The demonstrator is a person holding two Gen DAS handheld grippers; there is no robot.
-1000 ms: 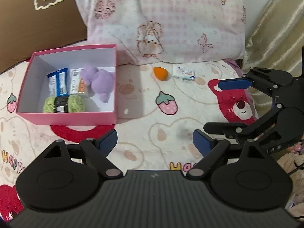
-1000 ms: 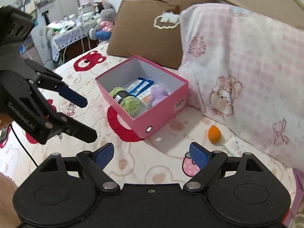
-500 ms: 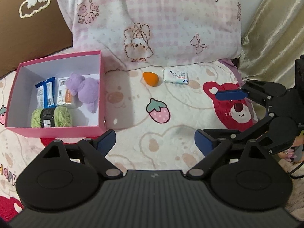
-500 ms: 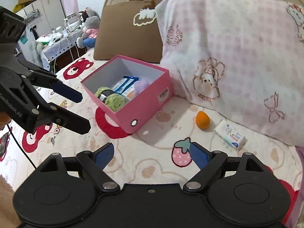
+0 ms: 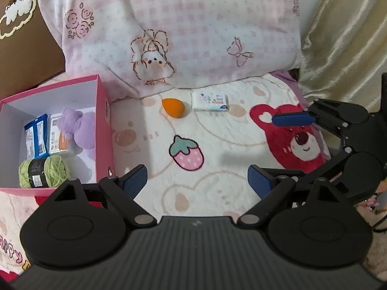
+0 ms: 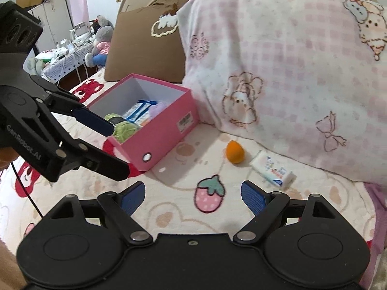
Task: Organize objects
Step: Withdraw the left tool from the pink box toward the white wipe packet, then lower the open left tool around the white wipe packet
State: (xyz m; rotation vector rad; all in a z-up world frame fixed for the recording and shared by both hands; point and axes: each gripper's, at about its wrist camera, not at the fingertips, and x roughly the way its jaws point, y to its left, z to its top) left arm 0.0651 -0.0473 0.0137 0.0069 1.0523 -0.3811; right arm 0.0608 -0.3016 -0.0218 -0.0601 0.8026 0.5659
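Progress on the tidying, judged from both wrist views: the pink box (image 5: 104, 130) sits on my bedspread (image 5: 217, 193) with its lid off and already holds four things, while two are left outside it. Inside I count one green yarn ball (image 5: 44, 171) with a dark paper band at the near wall, one blue packet (image 5: 36, 137) and one white packet with an orange patch (image 5: 58, 136) side by side behind it, and one purple plush toy (image 5: 79, 130) against the wall nearest the loose items. Outside, one orange egg-shaped sponge (image 5: 173, 108) and one small white tissue pack (image 5: 210, 101) lie just beside each other, apart from the box and close under the edge of the pink checked pillow (image 5: 181, 29); one brown pillow (image 6: 142, 43) stands behind the box. My left tongs (image 5: 197, 180) stand wide apart with nothing between the pads, poised above the strawberry print (image 5: 186, 152), short of the sponge. My right tongs (image 6: 193, 197) are likewise spread and empty, aimed toward the sponge and tissue pack without touching either. By my reckoning four of six objects are stowed and the remaining two wait to be picked up, one likely for each hand.
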